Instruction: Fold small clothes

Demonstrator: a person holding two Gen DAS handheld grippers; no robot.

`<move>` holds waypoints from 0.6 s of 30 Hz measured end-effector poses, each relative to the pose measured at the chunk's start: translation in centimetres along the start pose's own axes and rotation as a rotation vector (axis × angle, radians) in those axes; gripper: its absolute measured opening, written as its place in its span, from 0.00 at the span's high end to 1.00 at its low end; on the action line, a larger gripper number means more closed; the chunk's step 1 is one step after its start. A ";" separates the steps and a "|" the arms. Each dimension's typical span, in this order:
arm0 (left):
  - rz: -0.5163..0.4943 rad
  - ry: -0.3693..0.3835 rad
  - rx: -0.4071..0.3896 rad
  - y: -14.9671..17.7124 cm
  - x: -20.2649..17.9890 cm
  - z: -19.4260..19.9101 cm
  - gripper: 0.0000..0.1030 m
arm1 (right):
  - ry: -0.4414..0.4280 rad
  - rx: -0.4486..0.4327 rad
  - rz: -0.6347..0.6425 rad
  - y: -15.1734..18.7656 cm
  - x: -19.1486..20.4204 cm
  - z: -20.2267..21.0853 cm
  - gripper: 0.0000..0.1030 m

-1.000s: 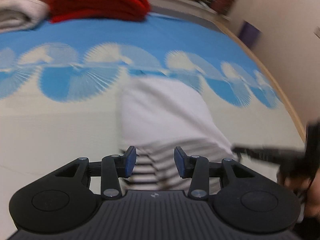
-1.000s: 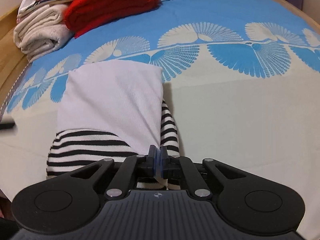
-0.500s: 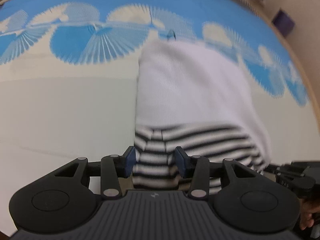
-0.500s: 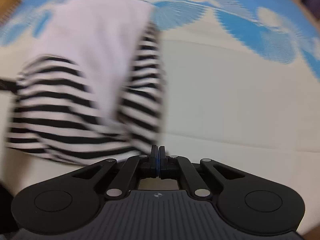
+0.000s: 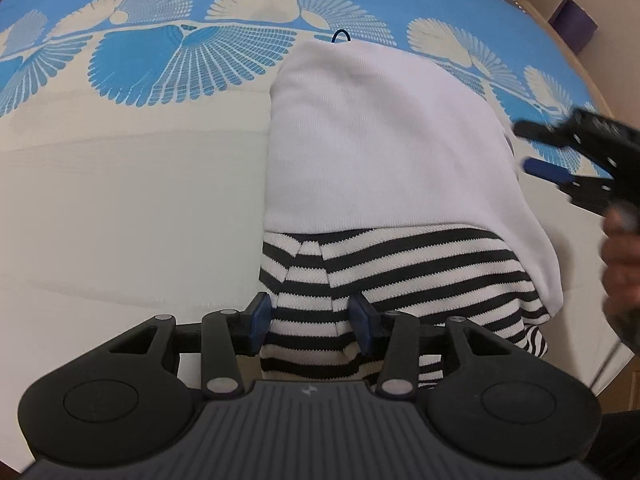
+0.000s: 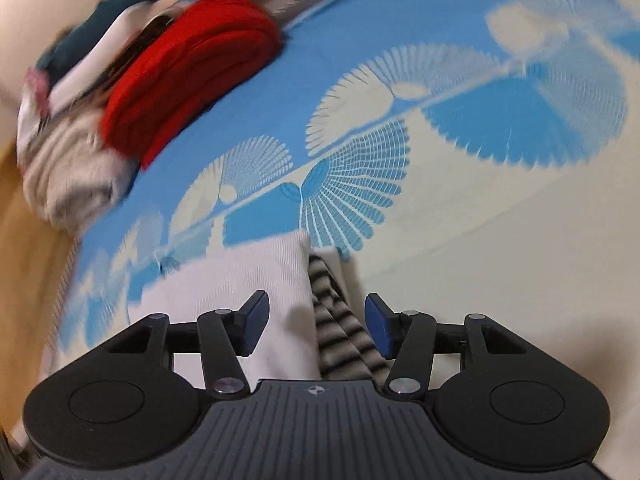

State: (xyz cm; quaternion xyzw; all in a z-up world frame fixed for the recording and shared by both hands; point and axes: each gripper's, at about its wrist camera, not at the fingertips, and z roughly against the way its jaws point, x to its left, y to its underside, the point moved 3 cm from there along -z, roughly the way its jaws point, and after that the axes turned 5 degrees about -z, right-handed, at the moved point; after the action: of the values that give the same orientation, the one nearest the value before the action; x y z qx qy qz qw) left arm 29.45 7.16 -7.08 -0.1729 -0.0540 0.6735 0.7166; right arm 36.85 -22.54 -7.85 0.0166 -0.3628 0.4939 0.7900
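A small folded garment lies on the blue and cream bedspread; its white panel covers a black-and-white striped part. My left gripper hangs open just over the near striped hem, with striped cloth showing between the blue pads and neither pad pressing it. My right gripper is opening at the garment's right edge, where the white panel and a striped fold lie below the spread pads without touching them. From the left wrist view the right gripper shows open beside the white panel.
A folded red knit and a rolled beige cloth are stacked with other clothes at the far left of the bed. A wooden edge runs along that side. A purple box stands beyond the bed. A hand holds the right gripper.
The right gripper, shut on the striped hem a second ago, has let go, opened and swung to the garment's side. The left gripper has sunk closer to the striped hem.
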 end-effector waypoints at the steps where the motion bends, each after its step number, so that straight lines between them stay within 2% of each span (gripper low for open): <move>1: 0.004 0.004 0.001 0.0 0.2 0.0 0.52 | -0.024 0.004 -0.046 -0.1 -0.1 -0.8 0.47; 3: 0.007 0.007 0.004 0.0 0.5 -0.2 0.52 | -0.074 0.034 -0.097 -0.4 0.0 -2.5 0.50; 5: 0.003 0.007 0.003 -0.1 0.5 -0.4 0.52 | -0.139 0.088 -0.084 -0.4 1.1 -4.0 0.97; 6: 0.002 0.009 0.000 -0.1 0.5 -0.4 0.51 | -0.146 0.063 -0.051 -0.7 1.7 -3.9 0.98; 7: 0.003 0.019 -0.006 -0.2 0.5 -0.4 0.50 | -0.148 -0.009 -0.005 -1.4 2.6 -3.3 0.98; 9: 0.006 0.049 -0.024 -0.7 0.3 -0.3 0.48 | -0.171 -0.090 -0.008 -3.0 3.6 -2.5 0.98; 10: 0.004 0.063 -0.032 -0.8 0.1 -0.2 0.46 | -0.139 -0.115 -0.002 -3.6 3.8 -2.5 0.98; 12: -0.007 0.056 -0.027 -0.9 -0.3 -0.5 0.46 | 0.037 -0.123 0.093 -3.7 4.1 -4.1 0.98; 13: -0.013 0.045 -0.017 -0.9 -0.5 -0.8 0.46 | 0.147 -0.094 0.174 -3.1 4.0 -5.6 0.98; 14: -0.022 0.034 -0.006 -0.8 -0.8 -1.0 0.45 | 0.208 -0.057 0.216 -2.4 3.9 -7.1 0.98; 15: -0.033 0.027 0.001 -0.8 -0.9 -1.2 0.44 | 0.240 -0.013 0.231 -1.6 3.5 -8.4 0.98; 18: -0.041 0.014 0.019 -0.7 -0.9 -1.4 0.44 | 0.282 -0.039 0.287 -0.9 3.9 -9.2 0.98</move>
State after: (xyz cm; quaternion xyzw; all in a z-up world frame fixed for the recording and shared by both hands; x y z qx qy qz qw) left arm 30.42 6.01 -8.01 -0.1697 -0.0459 0.6580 0.7322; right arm 43.60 -16.47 -12.04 -0.1200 -0.2570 0.5917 0.7546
